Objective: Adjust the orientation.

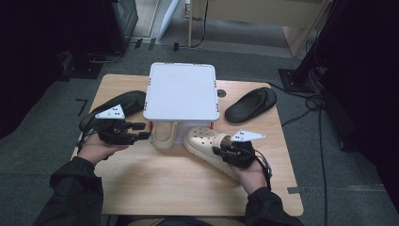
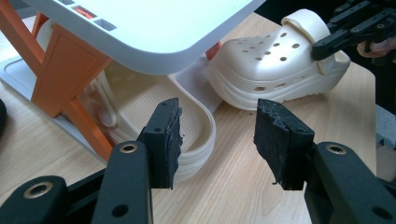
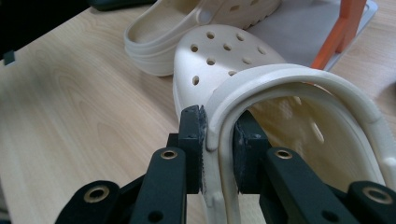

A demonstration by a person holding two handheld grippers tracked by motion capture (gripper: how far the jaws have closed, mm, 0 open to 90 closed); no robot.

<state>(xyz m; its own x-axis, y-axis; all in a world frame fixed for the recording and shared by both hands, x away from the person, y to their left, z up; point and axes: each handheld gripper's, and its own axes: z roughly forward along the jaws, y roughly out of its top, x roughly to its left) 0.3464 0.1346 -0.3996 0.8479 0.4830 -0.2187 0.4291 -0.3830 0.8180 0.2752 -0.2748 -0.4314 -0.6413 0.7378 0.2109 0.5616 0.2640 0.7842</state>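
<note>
A cream clog (image 1: 205,140) lies on the wooden table in front of the white shelf (image 1: 181,92), toe toward the shelf. My right gripper (image 1: 219,151) is shut on its heel rim and strap; in the right gripper view the pads (image 3: 192,140) press both sides of that rim (image 3: 219,135). A second cream clog (image 1: 163,134) sits partly under the shelf between its orange legs (image 2: 70,74). My left gripper (image 1: 144,131) is open beside it, with nothing between its jaws (image 2: 217,137). The left gripper view also shows the held clog (image 2: 275,65) and the right gripper (image 2: 355,28).
One black slipper (image 1: 113,106) lies left of the shelf, behind my left hand. Another black slipper (image 1: 251,103) lies at the back right of the table (image 1: 155,183). Cables and dark stands surround the table on the grey floor.
</note>
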